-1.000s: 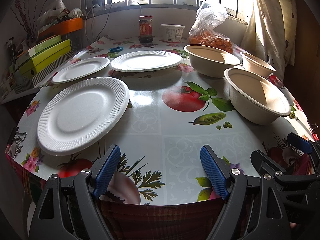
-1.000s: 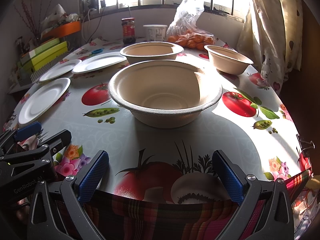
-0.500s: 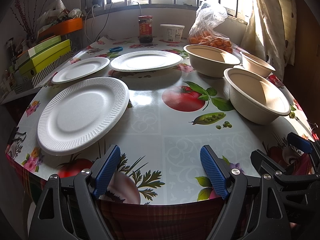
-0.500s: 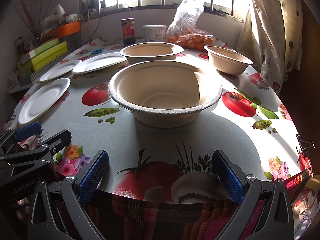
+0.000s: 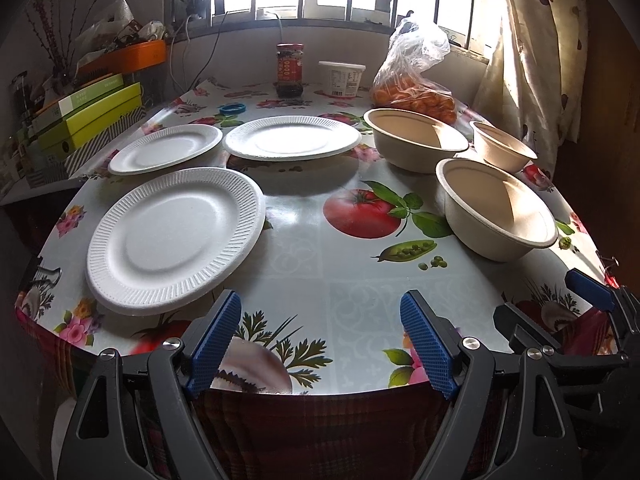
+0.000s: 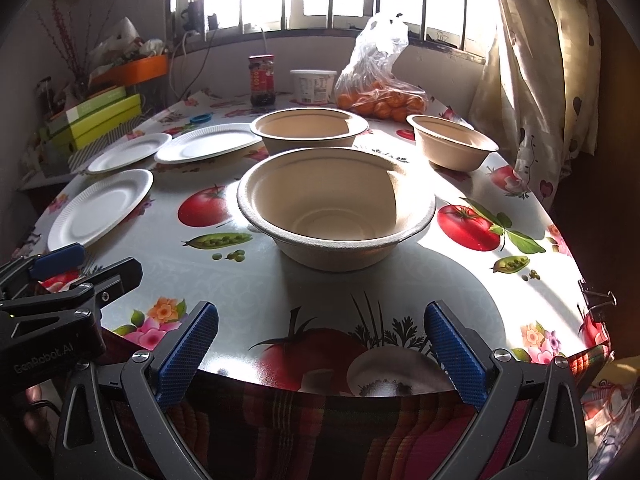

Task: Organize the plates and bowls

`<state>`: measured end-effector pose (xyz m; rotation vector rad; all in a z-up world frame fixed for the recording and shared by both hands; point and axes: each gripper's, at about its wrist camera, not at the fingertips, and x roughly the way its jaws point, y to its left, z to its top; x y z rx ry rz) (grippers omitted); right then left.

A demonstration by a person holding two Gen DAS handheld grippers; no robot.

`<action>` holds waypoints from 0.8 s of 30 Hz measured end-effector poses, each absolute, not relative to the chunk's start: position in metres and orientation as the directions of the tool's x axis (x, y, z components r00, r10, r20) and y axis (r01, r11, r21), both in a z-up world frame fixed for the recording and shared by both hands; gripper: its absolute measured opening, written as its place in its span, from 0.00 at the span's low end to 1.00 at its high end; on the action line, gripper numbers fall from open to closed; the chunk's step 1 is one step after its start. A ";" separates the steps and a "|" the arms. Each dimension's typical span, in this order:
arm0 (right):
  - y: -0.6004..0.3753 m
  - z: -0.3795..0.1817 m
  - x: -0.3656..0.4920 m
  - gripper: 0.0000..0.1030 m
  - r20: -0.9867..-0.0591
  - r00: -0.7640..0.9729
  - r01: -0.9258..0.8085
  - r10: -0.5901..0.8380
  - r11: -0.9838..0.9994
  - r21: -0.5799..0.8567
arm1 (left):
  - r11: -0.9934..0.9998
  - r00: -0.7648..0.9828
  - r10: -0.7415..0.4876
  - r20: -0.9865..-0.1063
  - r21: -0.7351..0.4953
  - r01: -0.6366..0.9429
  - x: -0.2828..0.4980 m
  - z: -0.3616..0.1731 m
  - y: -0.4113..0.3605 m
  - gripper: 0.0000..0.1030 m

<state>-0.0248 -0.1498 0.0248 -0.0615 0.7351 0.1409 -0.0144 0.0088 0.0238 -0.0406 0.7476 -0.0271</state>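
Both claws hang at the near edge of the desk (image 5: 304,248), wide open and holding nothing: the left claw (image 5: 320,340) faces the plates, the right claw (image 6: 320,344) faces the bowls, which suggests each is lined up for its own kind of ware. Nothing is stacked yet. Three white plates lie apart on the left: the near plate (image 5: 176,236) just ahead of the left claw, a small plate (image 5: 166,148) behind it, and a far plate (image 5: 292,138) toward the middle. Three tan bowls sit upright on the right: the near bowl (image 6: 336,208) straight ahead of the right claw, a far bowl (image 6: 310,128) behind it, and a small bowl (image 6: 454,142) by the curtain (image 6: 532,80). A jar (image 5: 290,70), a tub (image 5: 342,78) and a bag of oranges (image 5: 416,88) stand at the back, well clear of both paths. The plates lie flat, so getting a finger under a rim may be awkward.
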 end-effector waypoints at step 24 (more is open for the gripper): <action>-0.146 0.048 -0.042 1.00 -0.628 0.769 -0.152 0.121 0.988 0.005 | 0.996 0.791 0.035 -0.611 -0.041 -0.076 -0.044 0.054 0.034 0.80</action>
